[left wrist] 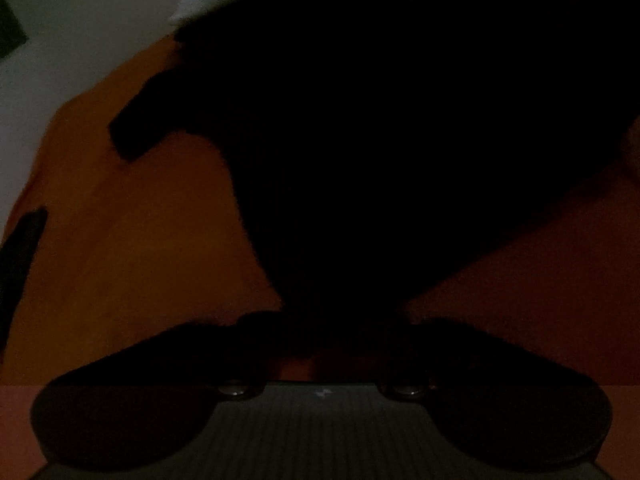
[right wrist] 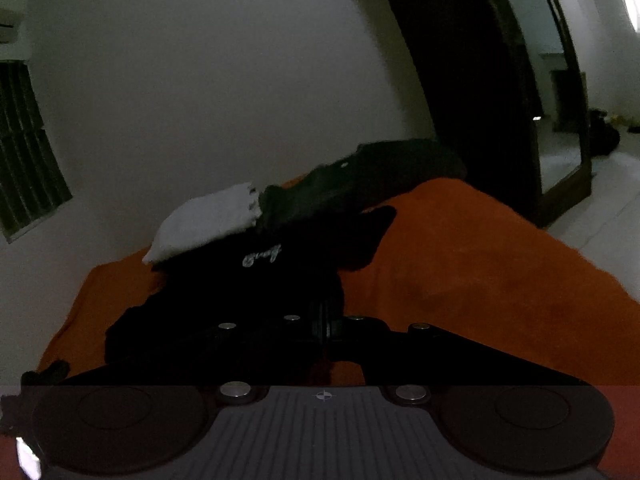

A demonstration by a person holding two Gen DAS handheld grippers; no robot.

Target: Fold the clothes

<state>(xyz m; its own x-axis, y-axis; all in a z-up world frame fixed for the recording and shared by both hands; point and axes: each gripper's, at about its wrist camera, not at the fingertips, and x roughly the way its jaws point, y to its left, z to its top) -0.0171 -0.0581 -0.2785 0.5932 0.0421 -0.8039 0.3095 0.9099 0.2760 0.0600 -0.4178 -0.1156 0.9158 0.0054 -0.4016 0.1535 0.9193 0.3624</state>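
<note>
A black garment point(left wrist: 380, 140) lies on an orange bedsheet point(left wrist: 120, 260) and fills most of the dim left wrist view. My left gripper point(left wrist: 340, 320) meets its near edge, where the cloth narrows between the fingers; the tips are lost in darkness. In the right wrist view the same black garment point(right wrist: 256, 280), with a small white logo, is gathered at my right gripper point(right wrist: 326, 320), whose fingers stand together on a fold of it.
A white folded cloth point(right wrist: 204, 220) and a dark green-black pile of clothes point(right wrist: 360, 176) lie at the far end of the orange bed point(right wrist: 480, 260). A white wall stands behind. A dark wooden wardrobe with a mirror point(right wrist: 500, 80) stands to the right.
</note>
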